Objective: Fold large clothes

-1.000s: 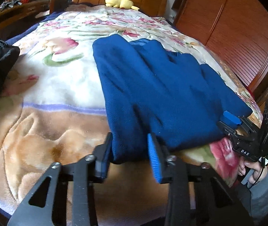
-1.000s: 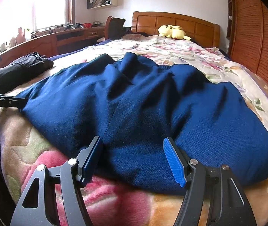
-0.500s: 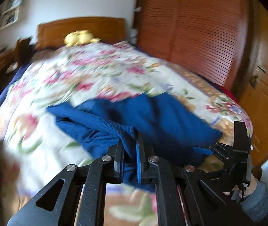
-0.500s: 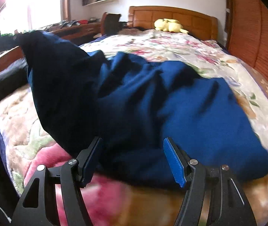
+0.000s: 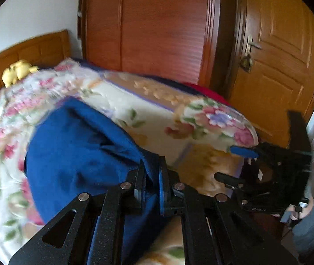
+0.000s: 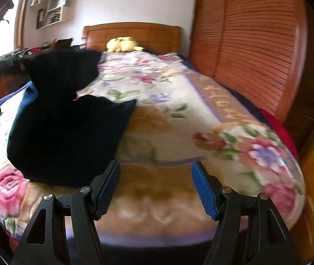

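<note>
A bunched edge of the blue garment (image 5: 79,154) is pinched between the nearly closed jaws of the left gripper (image 5: 151,190); cloth is seen on both sides of the blue pads and hanging below them. From that grip the garment runs up and to the left in the left wrist view, draped as a raised fold over the flowered blanket (image 5: 168,114), so its long axis lies away from the gripper toward the headboard (image 5: 35,50) end of the bed.

The right gripper (image 6: 155,190) is held with its jaws wide apart, and nothing is between its pads; only blanket is seen in the gap. From it, the garment (image 6: 68,132) lies ahead and to the left, with its near lower edge just beside the left finger and a lifted part standing dark against the window side. The right half of the bed is bare blanket.

The left hand is therefore judged the only one in control of the cloth, and the right the free one, close to the near hem. The coming move is judged to turn on carrying the gripped edge across the garment's width, toward the bare right side, while the free gripper is brought leftward to the loose hem.

A yellow soft toy (image 6: 123,44) is seen at the headboard, well apart from the work.
</note>
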`<state>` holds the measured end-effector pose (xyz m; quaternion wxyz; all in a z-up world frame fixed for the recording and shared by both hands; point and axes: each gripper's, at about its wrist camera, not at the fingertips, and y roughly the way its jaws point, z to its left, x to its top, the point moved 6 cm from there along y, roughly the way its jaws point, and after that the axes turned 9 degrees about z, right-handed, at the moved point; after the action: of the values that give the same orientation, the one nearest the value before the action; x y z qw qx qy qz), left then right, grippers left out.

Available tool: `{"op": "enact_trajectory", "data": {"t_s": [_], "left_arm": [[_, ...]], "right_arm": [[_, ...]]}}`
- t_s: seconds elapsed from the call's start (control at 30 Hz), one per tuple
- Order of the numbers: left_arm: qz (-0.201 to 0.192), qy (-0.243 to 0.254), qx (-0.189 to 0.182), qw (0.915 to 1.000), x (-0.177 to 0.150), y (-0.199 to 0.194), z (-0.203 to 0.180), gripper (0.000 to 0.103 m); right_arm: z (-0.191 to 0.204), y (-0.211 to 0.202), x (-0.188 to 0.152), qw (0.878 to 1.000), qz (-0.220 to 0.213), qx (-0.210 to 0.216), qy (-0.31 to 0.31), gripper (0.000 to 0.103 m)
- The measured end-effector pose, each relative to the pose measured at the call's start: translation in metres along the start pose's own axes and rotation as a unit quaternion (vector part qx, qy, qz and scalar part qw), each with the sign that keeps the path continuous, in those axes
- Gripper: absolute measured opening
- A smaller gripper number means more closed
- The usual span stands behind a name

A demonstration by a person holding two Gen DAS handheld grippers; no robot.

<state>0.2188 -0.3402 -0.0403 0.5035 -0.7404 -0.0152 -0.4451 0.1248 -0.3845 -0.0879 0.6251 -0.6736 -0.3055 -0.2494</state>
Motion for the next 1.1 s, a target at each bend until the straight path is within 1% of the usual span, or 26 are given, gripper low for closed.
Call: {"op": "enact_trajectory", "data": {"t_s": [0.03,0.1,0.13,0.17,0.2,0.27,0.33,0.47,0.6,0.77,0.87,1.0,1.1], "left_arm": [[0.01,-0.005,0.001,0.9999,-0.002,0.006,-0.001,0.01],[0.041,-0.018,-0.009,0.9989,-0.009,0.023,0.001,0.01],[0.047,-0.021,-0.01,0.9986,-0.012,0.026,0.001,0.011],[0.048,-0.02,-0.009,0.9986,-0.015,0.027,0.002,0.016],[0.044,-0.016,-0.008,0.9989,-0.018,0.023,0.001,0.024],[0.036,-0.013,-0.003,0.9993,-0.019,0.016,0.002,0.034],[0.022,-0.02,-0.003,0.9996,-0.023,-0.002,0.008,0.035],[-0.005,-0.043,0.003,0.9991,-0.03,-0.036,0.031,0.037],[-0.019,-0.06,0.036,0.9974,-0.047,-0.061,0.063,0.039],[-0.013,-0.094,0.068,0.9932,-0.081,-0.072,0.106,0.039],[-0.008,-0.114,0.088,0.9896,-0.103,-0.074,0.129,0.039],[0.002,-0.13,0.116,0.9847,-0.127,-0.073,0.152,0.039],[0.007,-0.143,0.117,0.9828,-0.141,-0.069,0.163,0.039]], "right_arm": [[0.0,-0.002,-0.001,1.0,0.001,-0.001,0.001,0.069],[0.006,-0.002,-0.002,1.0,0.003,-0.004,-0.004,0.068],[0.008,-0.002,-0.003,1.0,0.004,-0.004,-0.007,0.069],[0.012,-0.002,-0.004,1.0,0.005,-0.002,-0.009,0.068],[0.014,0.0,-0.005,1.0,0.007,0.0,-0.011,0.069],[0.02,0.0,-0.004,1.0,0.006,0.005,-0.013,0.069],[0.018,-0.001,-0.003,1.0,0.004,0.011,-0.013,0.069],[0.028,0.0,0.009,0.999,-0.009,0.026,-0.019,0.069],[0.041,-0.001,0.023,0.998,-0.018,0.042,-0.031,0.068],[0.061,0.003,0.045,0.996,-0.023,0.074,-0.048,0.069],[0.072,0.021,0.056,0.994,-0.006,0.094,-0.057,0.069],[0.078,0.056,0.06,0.991,0.041,0.114,-0.06,0.068],[0.076,0.072,0.056,0.988,0.071,0.126,-0.058,0.068]]}}
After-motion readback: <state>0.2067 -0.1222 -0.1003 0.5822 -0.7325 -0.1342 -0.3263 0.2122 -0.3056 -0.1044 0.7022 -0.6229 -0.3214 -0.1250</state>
